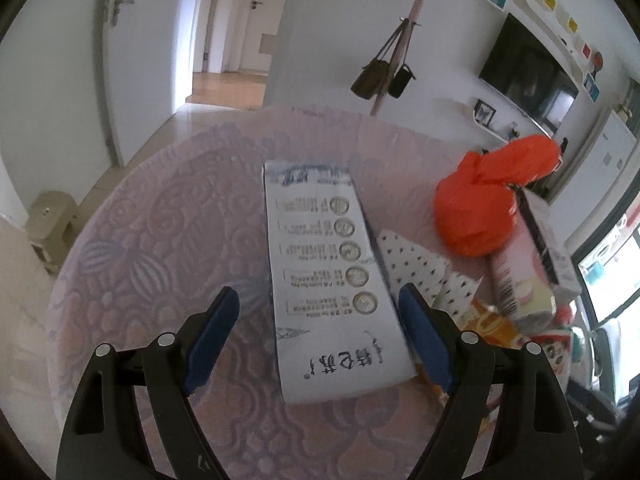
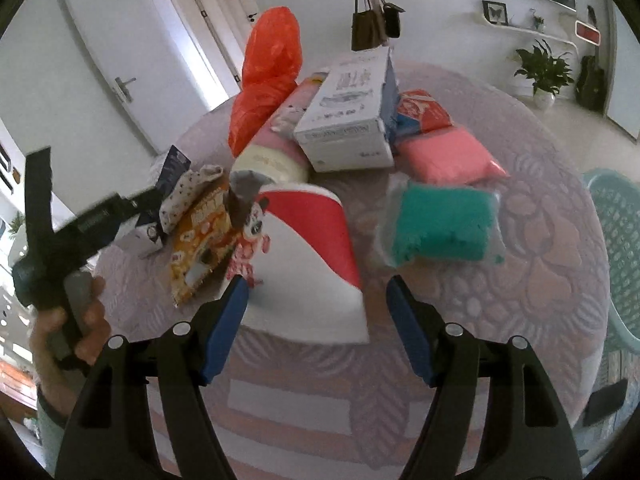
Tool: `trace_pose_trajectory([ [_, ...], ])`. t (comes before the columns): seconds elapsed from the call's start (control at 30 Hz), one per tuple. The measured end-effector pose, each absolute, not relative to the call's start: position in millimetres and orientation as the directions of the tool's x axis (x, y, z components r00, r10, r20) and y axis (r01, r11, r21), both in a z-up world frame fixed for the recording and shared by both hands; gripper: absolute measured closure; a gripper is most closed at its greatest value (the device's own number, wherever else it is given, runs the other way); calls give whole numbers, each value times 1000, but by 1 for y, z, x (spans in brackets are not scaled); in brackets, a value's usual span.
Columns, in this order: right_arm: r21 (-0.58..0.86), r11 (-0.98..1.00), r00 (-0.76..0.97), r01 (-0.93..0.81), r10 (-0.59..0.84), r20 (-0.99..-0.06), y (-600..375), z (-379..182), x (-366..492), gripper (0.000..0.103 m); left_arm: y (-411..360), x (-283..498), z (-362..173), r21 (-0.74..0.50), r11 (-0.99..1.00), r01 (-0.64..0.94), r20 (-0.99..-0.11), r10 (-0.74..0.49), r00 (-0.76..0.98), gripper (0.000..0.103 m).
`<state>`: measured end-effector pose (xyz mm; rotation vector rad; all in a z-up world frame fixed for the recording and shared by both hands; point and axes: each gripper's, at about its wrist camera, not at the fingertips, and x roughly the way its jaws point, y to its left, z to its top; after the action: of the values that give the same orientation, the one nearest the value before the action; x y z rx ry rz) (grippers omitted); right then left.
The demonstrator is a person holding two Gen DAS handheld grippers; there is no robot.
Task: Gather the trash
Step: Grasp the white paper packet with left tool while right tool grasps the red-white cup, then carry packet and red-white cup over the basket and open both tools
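Note:
In the left wrist view my left gripper (image 1: 318, 312) is open, its blue pads either side of a long white printed carton (image 1: 328, 276) lying on the round pink table (image 1: 160, 240). An orange plastic bag (image 1: 488, 196) and a pink carton (image 1: 524, 264) lie to the right. In the right wrist view my right gripper (image 2: 316, 304) is open and empty, just in front of a red-and-white paper cup (image 2: 316, 256) on its side. Around it lie an orange snack packet (image 2: 204, 240), a white box (image 2: 352, 116), a pink pack (image 2: 448, 156) and a teal pack (image 2: 444, 224).
A teal plastic basket (image 2: 620, 232) stands at the table's right edge. The left hand-held gripper (image 2: 72, 232) shows at the left of the right wrist view. A coat stand with bags (image 1: 384, 72), doors and a wall television (image 1: 528, 72) lie beyond the table.

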<state>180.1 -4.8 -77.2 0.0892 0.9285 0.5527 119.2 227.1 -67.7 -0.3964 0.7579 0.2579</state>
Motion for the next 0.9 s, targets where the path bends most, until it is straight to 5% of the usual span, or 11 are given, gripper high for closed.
trace_pose_trajectory([
  [0.27,265,862,463,-432,463,-756,19,-76,186,35,228,112,-72,-256,898,-358,-704,81,706,42],
  [0.47,279,851,472,-445,488,-734,17,-72,177,49,219,106,-69,-239,907,-347,-678,100,729,44],
  [0.63,303,817,471,-491,541,-697,9,-65,159,75,211,95,-60,-237,914,-330,-624,117,773,44],
  [0.9,252,834,566,-490,525,-636,-7,-32,137,80,192,73,-38,-256,927,-274,-547,94,832,44],
])
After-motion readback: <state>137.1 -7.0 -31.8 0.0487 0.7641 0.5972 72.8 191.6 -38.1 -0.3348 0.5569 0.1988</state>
